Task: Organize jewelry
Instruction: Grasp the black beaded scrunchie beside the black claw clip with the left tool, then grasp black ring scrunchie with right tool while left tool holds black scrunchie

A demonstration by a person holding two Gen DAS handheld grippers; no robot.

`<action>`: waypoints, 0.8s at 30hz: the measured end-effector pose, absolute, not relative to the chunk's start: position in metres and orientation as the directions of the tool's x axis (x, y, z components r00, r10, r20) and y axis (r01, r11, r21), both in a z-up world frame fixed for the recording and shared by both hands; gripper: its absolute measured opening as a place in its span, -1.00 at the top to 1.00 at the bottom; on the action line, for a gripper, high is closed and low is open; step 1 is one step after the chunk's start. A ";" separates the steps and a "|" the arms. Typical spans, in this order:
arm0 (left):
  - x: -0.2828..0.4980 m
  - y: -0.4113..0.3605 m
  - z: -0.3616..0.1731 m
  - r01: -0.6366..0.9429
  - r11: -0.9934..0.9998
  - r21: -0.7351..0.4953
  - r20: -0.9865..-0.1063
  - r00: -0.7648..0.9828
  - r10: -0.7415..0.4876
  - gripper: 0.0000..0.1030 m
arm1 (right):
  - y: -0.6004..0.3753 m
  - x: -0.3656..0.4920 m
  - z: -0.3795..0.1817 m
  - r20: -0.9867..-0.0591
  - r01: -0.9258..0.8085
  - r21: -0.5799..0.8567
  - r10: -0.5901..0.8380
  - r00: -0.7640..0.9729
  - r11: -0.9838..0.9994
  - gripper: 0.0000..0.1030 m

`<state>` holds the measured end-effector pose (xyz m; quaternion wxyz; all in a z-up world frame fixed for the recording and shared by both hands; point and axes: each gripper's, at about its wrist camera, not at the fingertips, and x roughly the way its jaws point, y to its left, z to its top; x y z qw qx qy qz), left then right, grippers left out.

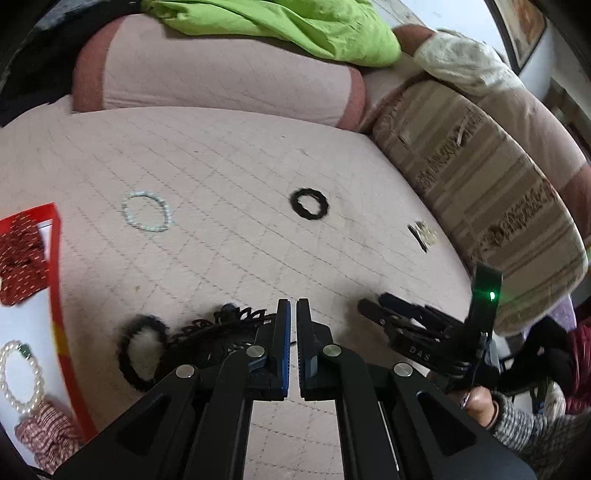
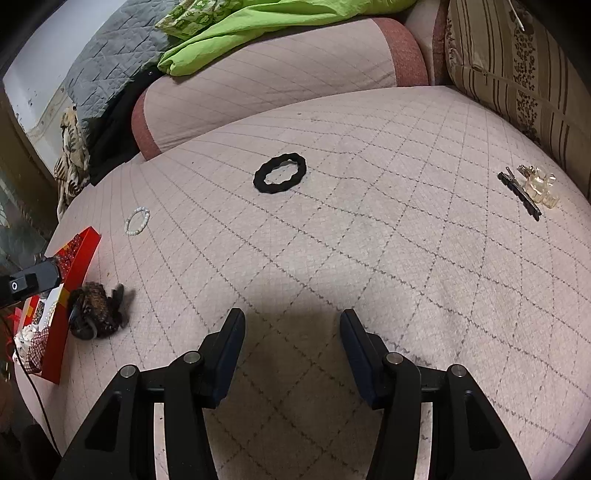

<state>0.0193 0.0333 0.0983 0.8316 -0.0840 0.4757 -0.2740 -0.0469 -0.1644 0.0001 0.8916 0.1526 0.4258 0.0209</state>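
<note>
My left gripper (image 1: 293, 308) is shut with nothing clearly between its pads, low over the pink quilted bed; a black lace hair piece (image 1: 225, 325) and a black scrunchie (image 1: 142, 350) lie just to its left. A red-rimmed box (image 1: 55, 295) at far left holds a pearl bracelet (image 1: 20, 376) and red fabric scrunchies. A pale bead bracelet (image 1: 146, 212) and a black hair ring (image 1: 309, 204) lie farther out. My right gripper (image 2: 291, 321) is open and empty above the bed; it also shows in the left wrist view (image 1: 373, 304). A black clip with a clear hair claw (image 2: 528, 188) lies at far right.
A pink bolster (image 1: 214, 74) and green cloth (image 1: 277, 26) lie along the far side. A striped cushion (image 1: 480, 184) borders the right. The red box (image 2: 62, 291) sits at the bed's left edge, with the dark hair piece (image 2: 98, 310) beside it.
</note>
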 end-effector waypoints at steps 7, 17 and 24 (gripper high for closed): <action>0.028 0.079 0.104 0.216 0.878 -0.427 -0.741 0.472 -0.477 0.94 | -0.163 -0.048 0.000 -0.752 0.085 0.295 0.177 0.635 0.952 -0.18; 0.034 0.106 0.066 0.110 0.944 -0.312 -0.826 0.460 -0.327 0.71 | -0.160 -0.047 0.003 -0.746 0.066 0.316 0.205 0.634 0.946 -0.25; 0.035 0.111 0.047 0.134 0.960 -0.245 -0.859 0.430 -0.279 0.71 | -0.157 -0.022 0.026 -0.746 0.024 0.244 0.171 0.644 0.970 -0.25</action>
